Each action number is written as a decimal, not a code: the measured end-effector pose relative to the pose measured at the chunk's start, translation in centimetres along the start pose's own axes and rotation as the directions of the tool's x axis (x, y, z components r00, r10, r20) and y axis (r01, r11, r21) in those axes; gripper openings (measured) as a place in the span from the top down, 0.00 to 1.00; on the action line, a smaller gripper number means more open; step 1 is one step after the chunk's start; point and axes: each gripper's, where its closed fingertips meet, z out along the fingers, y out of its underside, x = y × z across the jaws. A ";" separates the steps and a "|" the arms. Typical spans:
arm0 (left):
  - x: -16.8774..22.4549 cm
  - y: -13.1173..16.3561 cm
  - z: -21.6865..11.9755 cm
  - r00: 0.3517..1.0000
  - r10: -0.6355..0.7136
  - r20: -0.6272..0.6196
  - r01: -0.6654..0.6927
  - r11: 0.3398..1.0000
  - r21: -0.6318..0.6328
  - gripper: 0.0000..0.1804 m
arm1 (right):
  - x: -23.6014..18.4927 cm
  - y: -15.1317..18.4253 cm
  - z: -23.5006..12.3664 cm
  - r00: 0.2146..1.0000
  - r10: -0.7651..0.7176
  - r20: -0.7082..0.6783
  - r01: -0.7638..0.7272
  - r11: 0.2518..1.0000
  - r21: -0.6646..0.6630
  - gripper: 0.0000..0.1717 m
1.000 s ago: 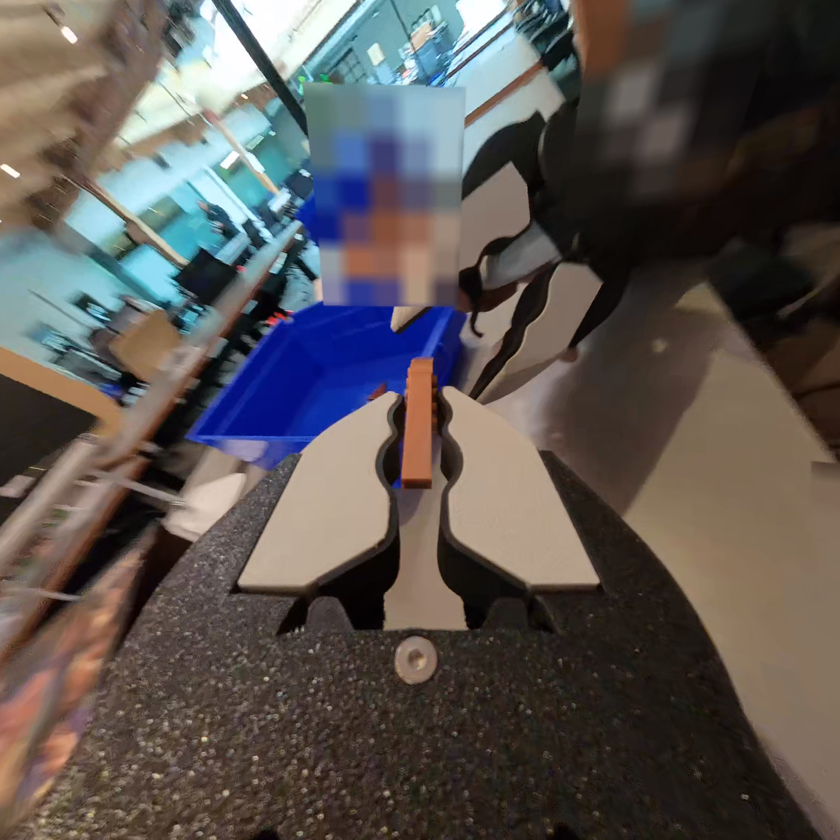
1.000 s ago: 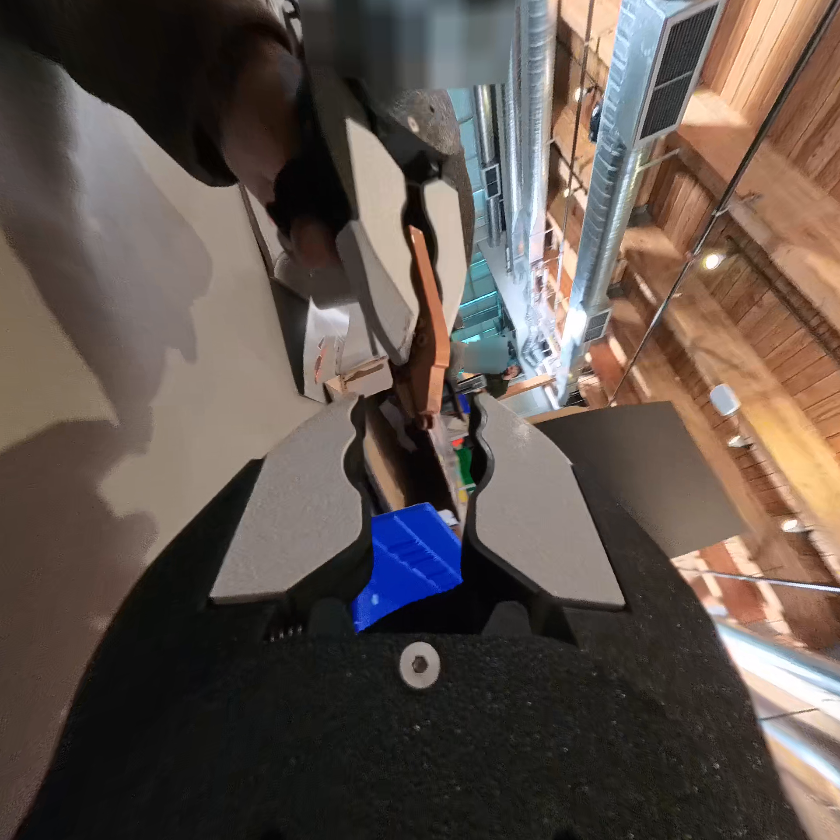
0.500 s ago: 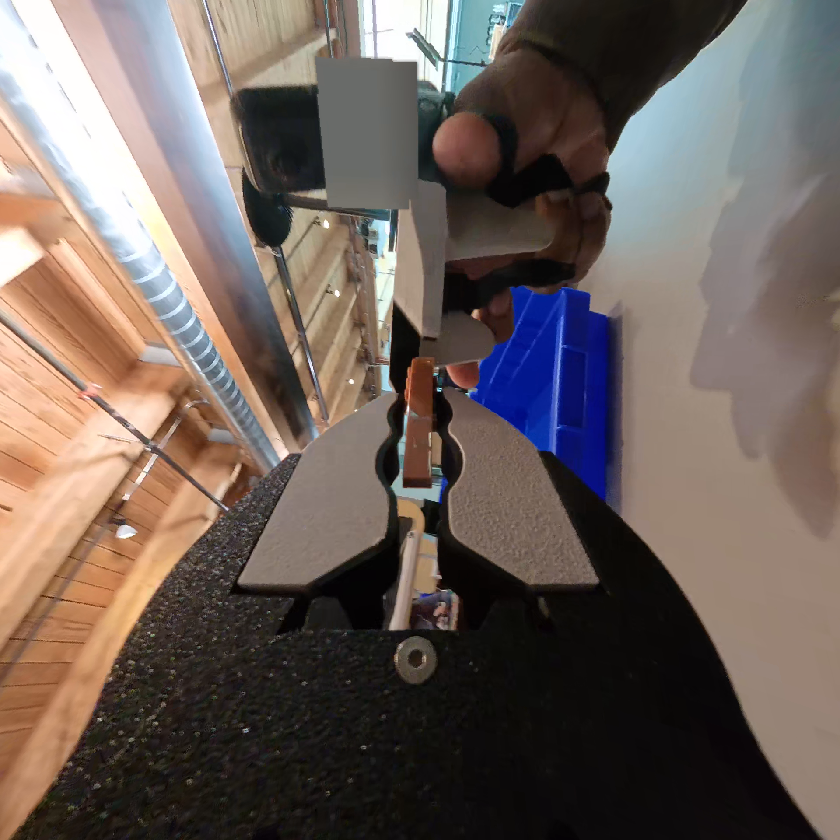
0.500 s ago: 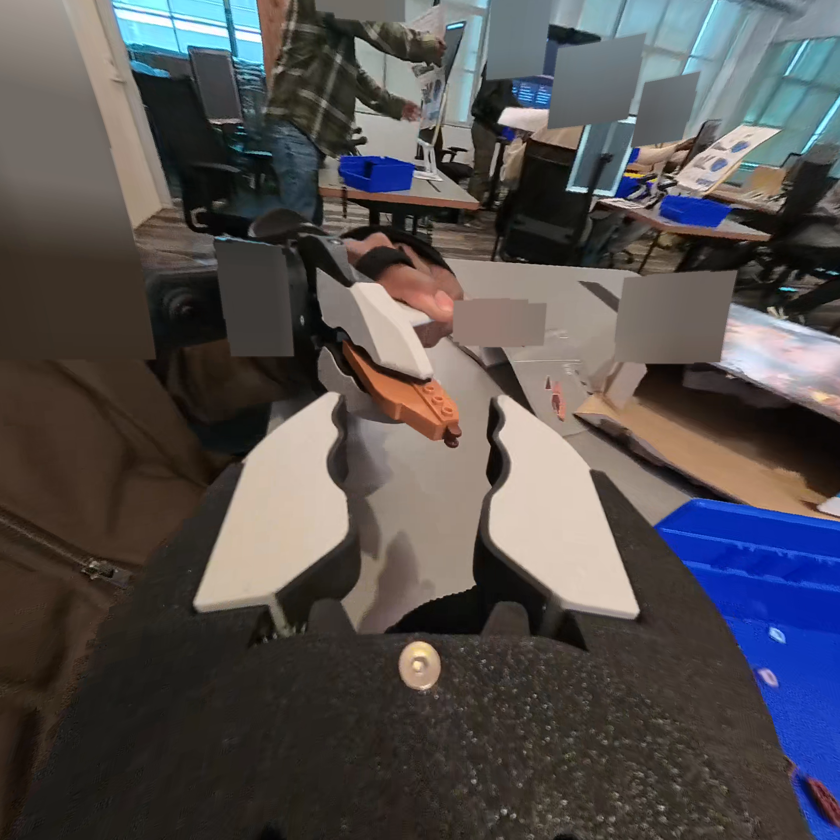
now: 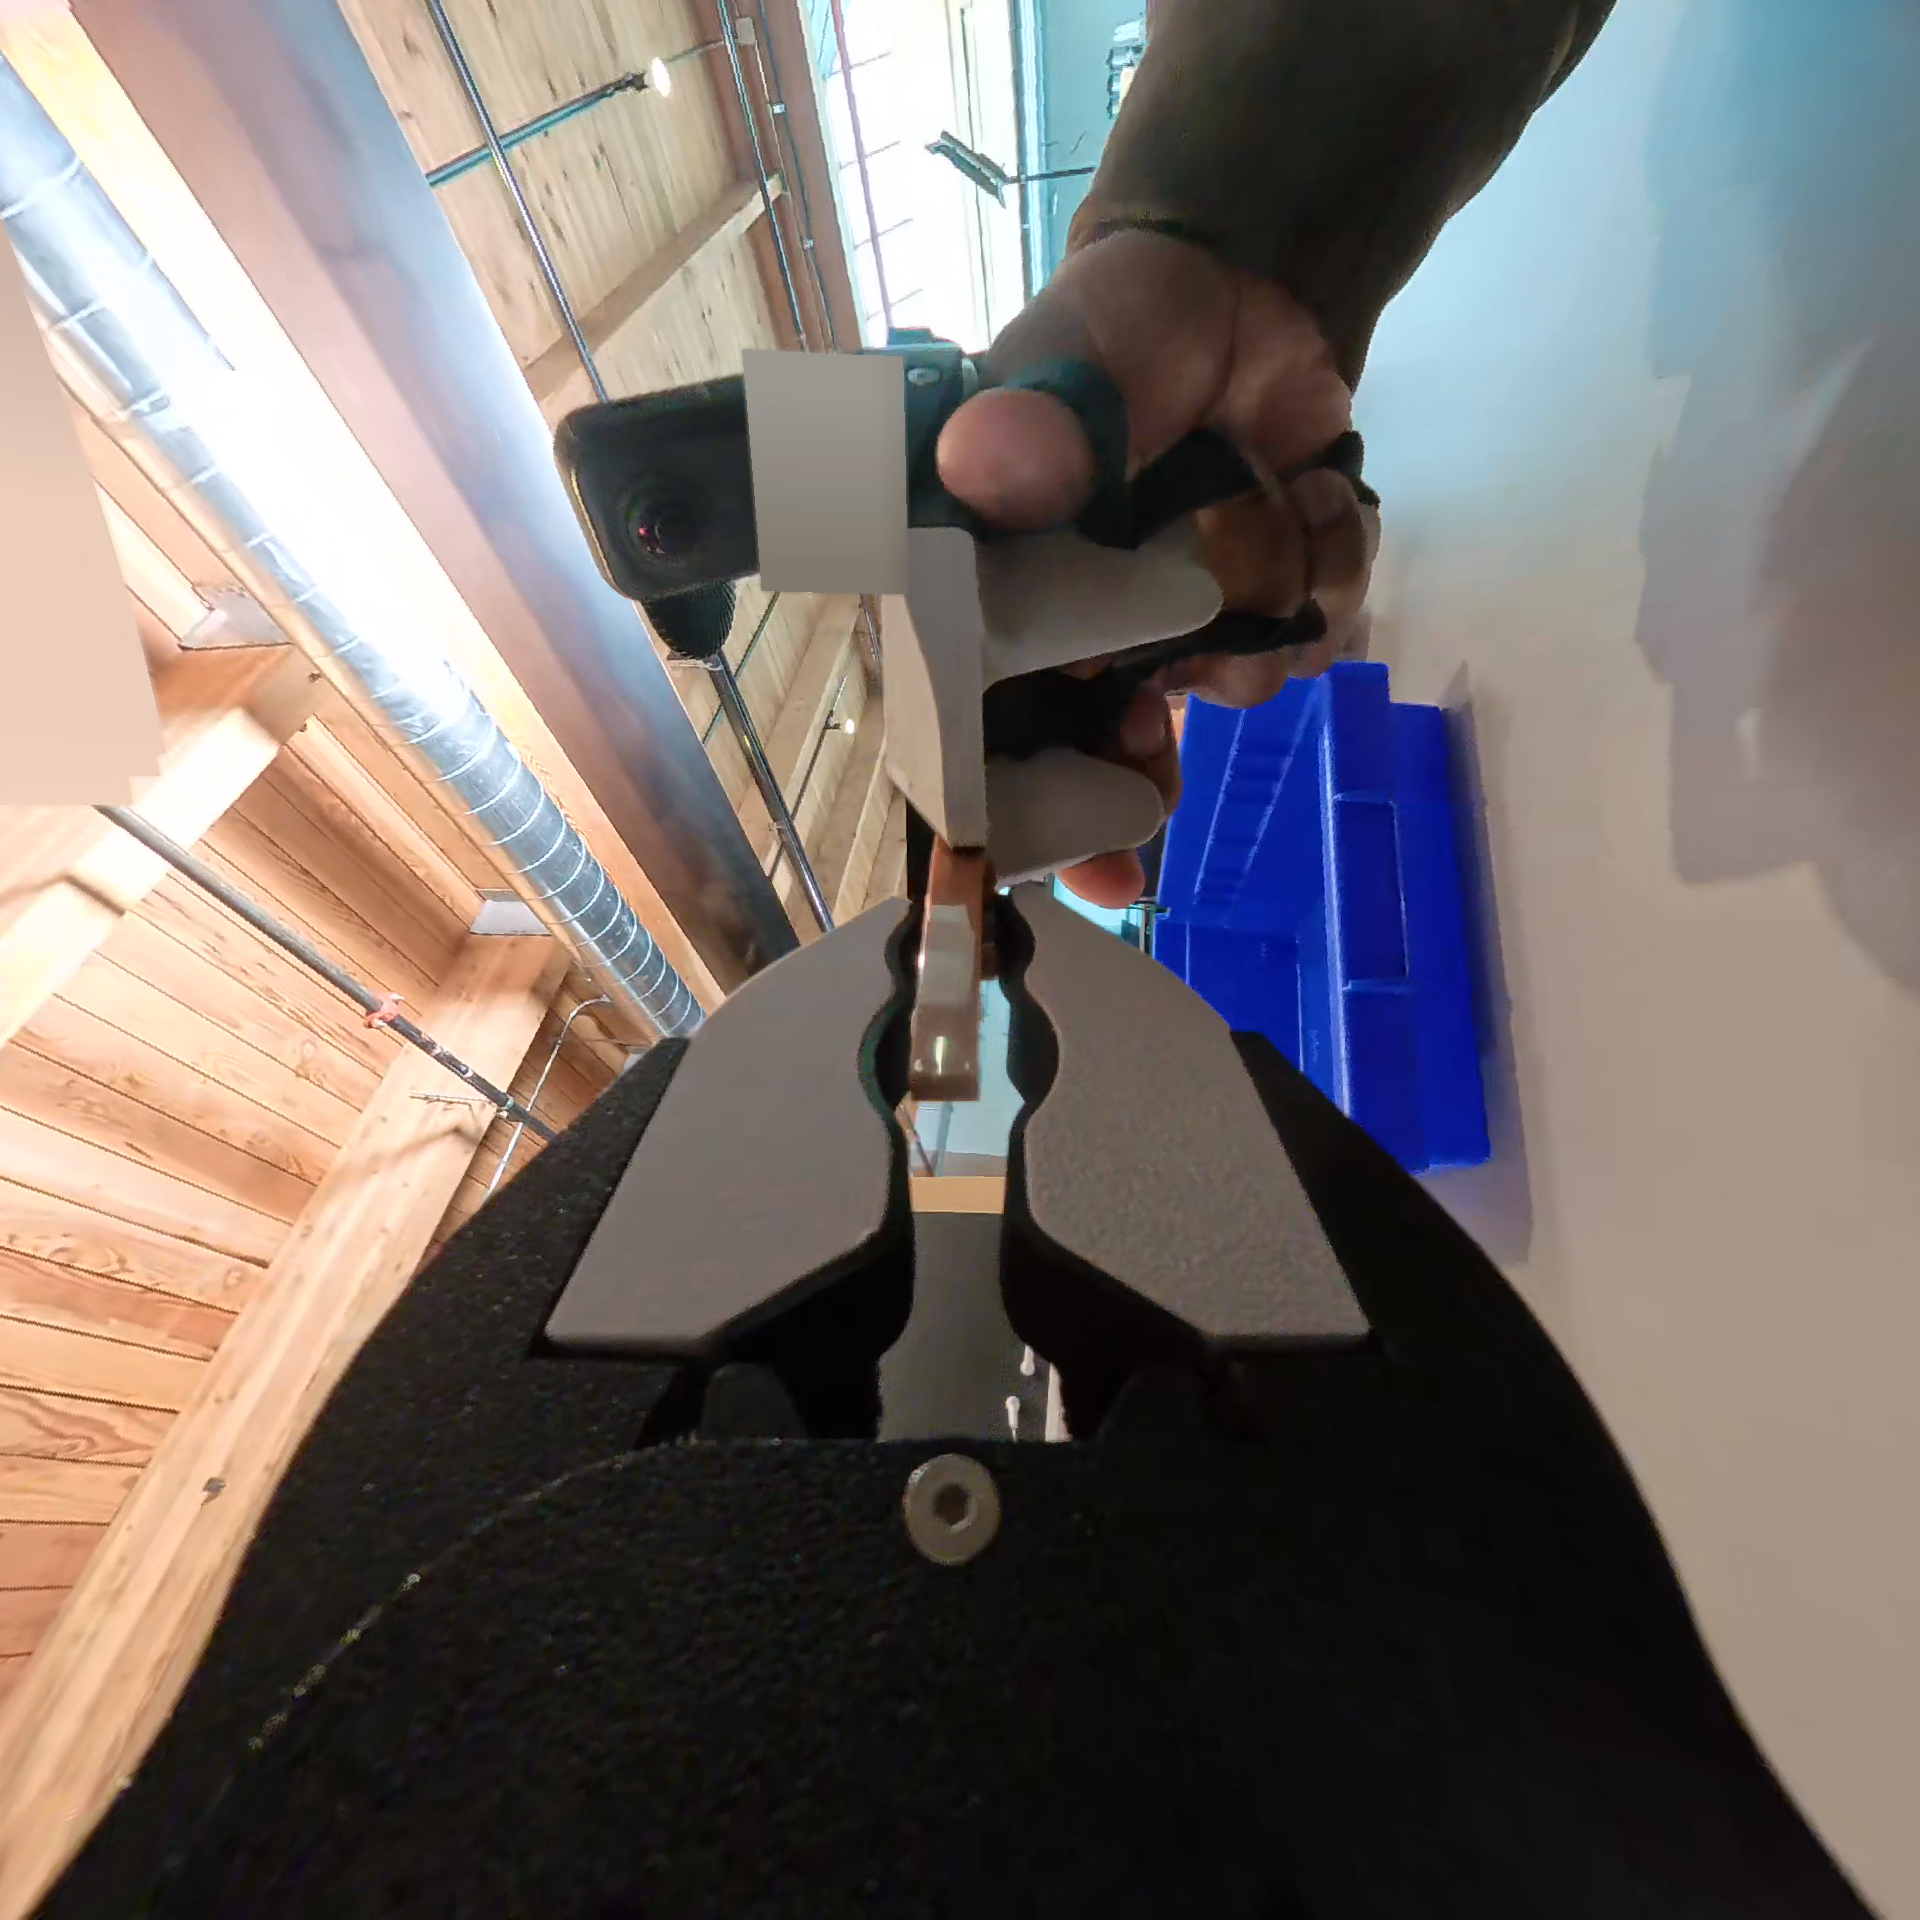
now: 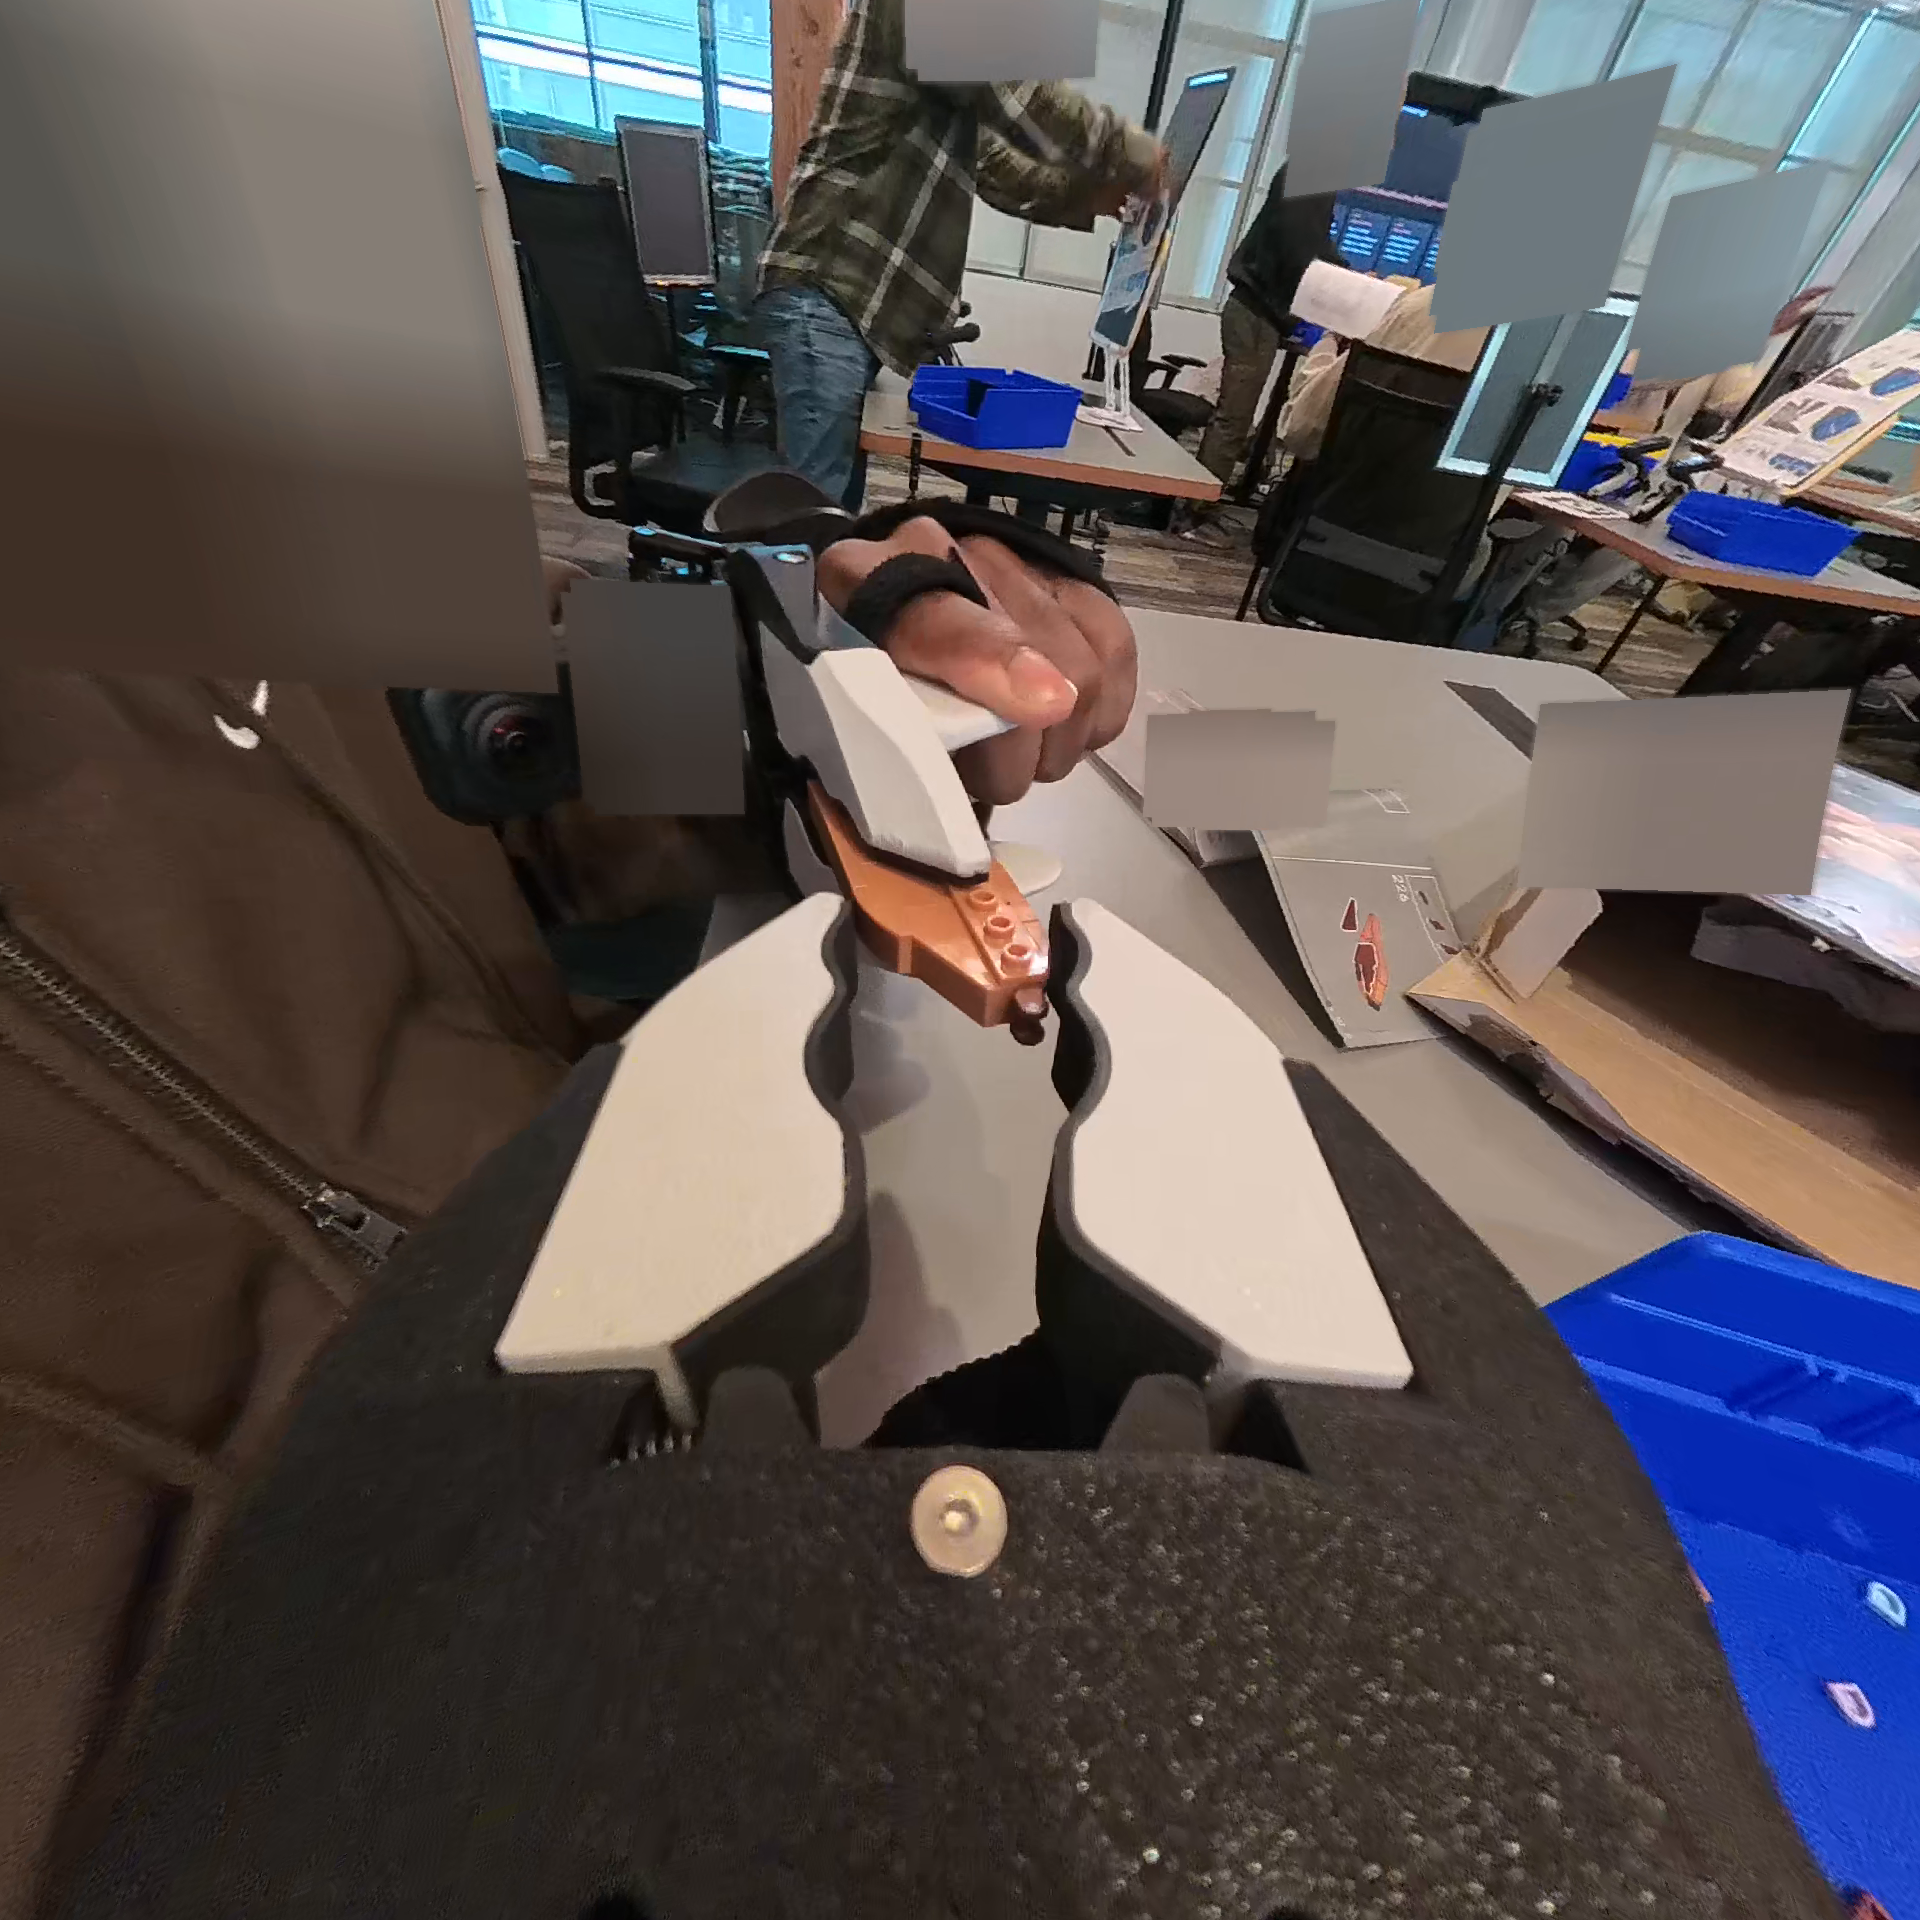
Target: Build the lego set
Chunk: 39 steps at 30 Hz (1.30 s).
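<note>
Left gripper point(image 6: 940, 862) clamps brown studded plate point(image 6: 951, 940); right gripper point(image 6: 951, 971) part-open around its tip, contact unclear.

The brick piece point(image 6: 940, 935) is brown-orange plastic, long and flat, with a row of three round studs near one end and a small dark peg at its very tip. It is in the air above the grey table point(image 6: 1299, 1122), tilted, the studded end lower. The left gripper point(image 5: 948, 951) clamps its upper part between both pads (in the left wrist view the piece shows edge-on, as a thin strip). The studded end lies between the fingers of the right gripper point(image 6: 951, 982); the tip touches the right-hand finger point(image 6: 1081, 966), and the other finger stands apart from it.
</note>
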 end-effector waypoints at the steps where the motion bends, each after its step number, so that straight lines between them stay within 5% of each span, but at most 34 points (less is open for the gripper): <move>1: -0.1 0.0 0.0 1.000 0.006 0.004 -0.006 1.000 -0.002 0.93 | 0.0 -0.1 0.0 1.000 -0.001 0.003 0.001 1.000 0.004 0.80; 6: 0.0 0.2 0.1 1.000 -0.015 -0.005 0.014 1.000 -0.019 0.93 | 0.4 0.1 -0.1 1.000 -0.015 -0.013 0.015 1.000 0.012 0.80; 10: 0.9 1.9 0.7 0.923 -0.377 -0.075 0.372 0.925 -0.077 0.93 | 2.3 0.5 -0.6 0.980 -0.130 -0.153 0.126 0.991 -0.032 0.75; 13: 1.6 2.8 0.3 0.741 -0.655 -0.148 0.646 0.755 -0.111 0.93 | 2.4 1.4 -0.8 0.956 -0.229 -0.184 0.211 0.971 -0.113 0.73; 17: 2.9 2.6 -0.3 0.390 -0.875 -0.287 0.874 0.450 -0.185 0.93 | 2.4 2.0 0.0 0.973 -0.163 -0.164 0.146 0.983 -0.113 0.77; 22: 3.3 1.7 -1.2 -0.049 -0.923 -0.382 0.962 0.060 -0.267 0.93 | 2.0 2.7 0.4 0.966 -0.213 -0.150 0.194 0.972 -0.131 0.83; 27: 3.8 2.1 -1.7 -0.415 -0.829 -0.375 0.890 -0.284 -0.357 0.93 | 1.9 2.6 0.5 0.838 -0.510 -0.196 0.475 0.857 -0.201 0.79; 32: 4.3 1.7 -1.9 -0.549 -0.744 -0.380 0.820 -0.393 -0.415 0.93 | 2.1 4.1 1.7 0.685 -0.709 -0.169 0.635 0.694 -0.339 0.77; 39: 5.5 1.6 -1.8 -0.636 -0.693 -0.341 0.751 -0.453 -0.481 0.93 | 2.2 4.9 2.8 0.676 -0.718 -0.166 0.638 0.683 -0.356 0.83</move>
